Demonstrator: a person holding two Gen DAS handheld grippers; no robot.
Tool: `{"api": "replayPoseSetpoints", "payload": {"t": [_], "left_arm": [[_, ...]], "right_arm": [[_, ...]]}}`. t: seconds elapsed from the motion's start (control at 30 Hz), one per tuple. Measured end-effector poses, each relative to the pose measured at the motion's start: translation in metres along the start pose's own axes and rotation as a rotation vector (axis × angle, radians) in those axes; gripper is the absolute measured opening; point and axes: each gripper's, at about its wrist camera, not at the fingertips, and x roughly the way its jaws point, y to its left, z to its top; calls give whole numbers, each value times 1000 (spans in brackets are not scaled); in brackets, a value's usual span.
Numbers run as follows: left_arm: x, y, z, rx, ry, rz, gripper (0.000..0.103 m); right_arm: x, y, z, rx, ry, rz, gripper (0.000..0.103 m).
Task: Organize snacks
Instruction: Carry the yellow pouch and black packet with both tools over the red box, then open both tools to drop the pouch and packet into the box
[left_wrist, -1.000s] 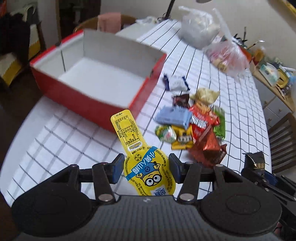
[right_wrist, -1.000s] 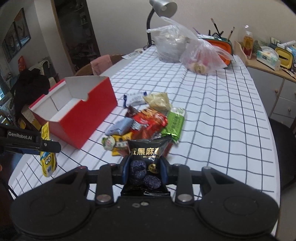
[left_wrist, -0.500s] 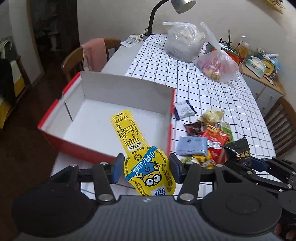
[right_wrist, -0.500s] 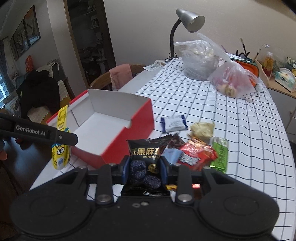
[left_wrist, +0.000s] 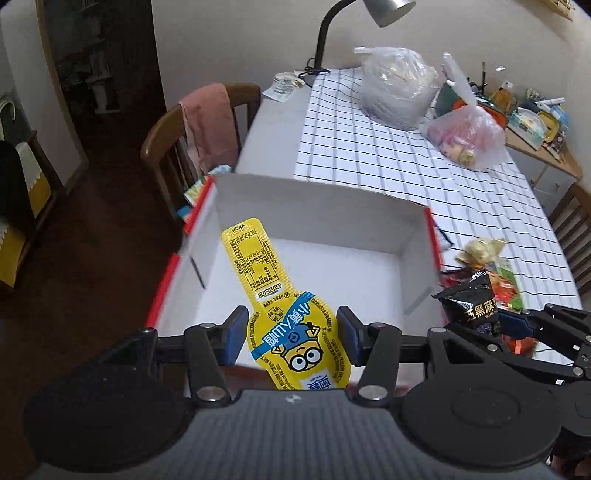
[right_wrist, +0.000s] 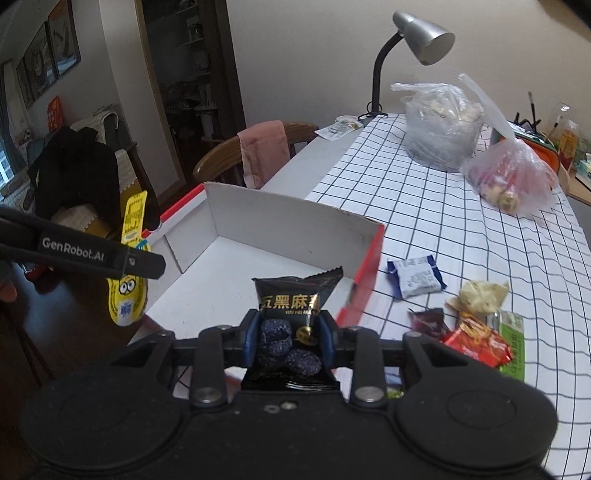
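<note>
We grip a yellow bottle-shaped pouch printed with a goggle-eyed cartoon figure (left_wrist: 293, 328) in our left gripper (left_wrist: 291, 338), its blue pads pressed against the pouch's round lower body from either side, jaws partly closed. The pouch's narrow neck points toward 11 o'clock in the left wrist view and hangs over the open red cardboard box with a white interior (left_wrist: 413, 236). The box floor under it looks bare.

Our right gripper (right_wrist: 290, 338) is pinched on a black foil snack packet with gold characters and dark round pieces pictured on it (right_wrist: 295, 306), the jaws drawn in narrow on its sides. In the right wrist view this packet hangs above the box's (right_wrist: 295, 218) near edge, with the white floor beyond it toward 12 o'clock. The left gripper (right_wrist: 140, 264) shows there at 9 o'clock, the yellow pouch (right_wrist: 127, 295) dangling from it just outside the box's left wall.

On the white tablecloth with a black grid (right_wrist: 461, 221), at 3 o'clock from the black packet, lies a white and blue sachet (right_wrist: 415, 277) just beside the box's red wall. Farther toward 4 o'clock sits a loose heap of wrapped snacks (right_wrist: 476, 332) in red, green and tan. At 1 o'clock, well apart, stand two clear plastic bags (right_wrist: 441, 129) and a grey gooseneck desk lamp (right_wrist: 424, 37).
</note>
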Motion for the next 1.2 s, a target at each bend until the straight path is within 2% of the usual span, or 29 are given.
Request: {"api": "replayPoseSetpoints", "payload": {"t": [0.3, 0.47, 0.6, 0.9, 1.03, 1.2], "left_arm": [[48, 35, 22, 18, 75, 23, 52], [75, 36, 25, 44, 110, 31, 52], [91, 30, 22, 110, 147, 20, 52], [122, 22, 10, 169, 237, 30, 52], [125, 19, 10, 173, 242, 17, 53], [123, 22, 11, 150, 228, -2, 59]], "right_arm": [[56, 25, 15, -27, 83, -20, 32], [84, 34, 15, -37, 141, -27, 32], [99, 39, 13, -44, 179, -23, 32], [119, 42, 4, -44, 257, -30, 32], [120, 45, 2, -54, 262, -28, 33], [116, 39, 3, -38, 247, -23, 36]]}}
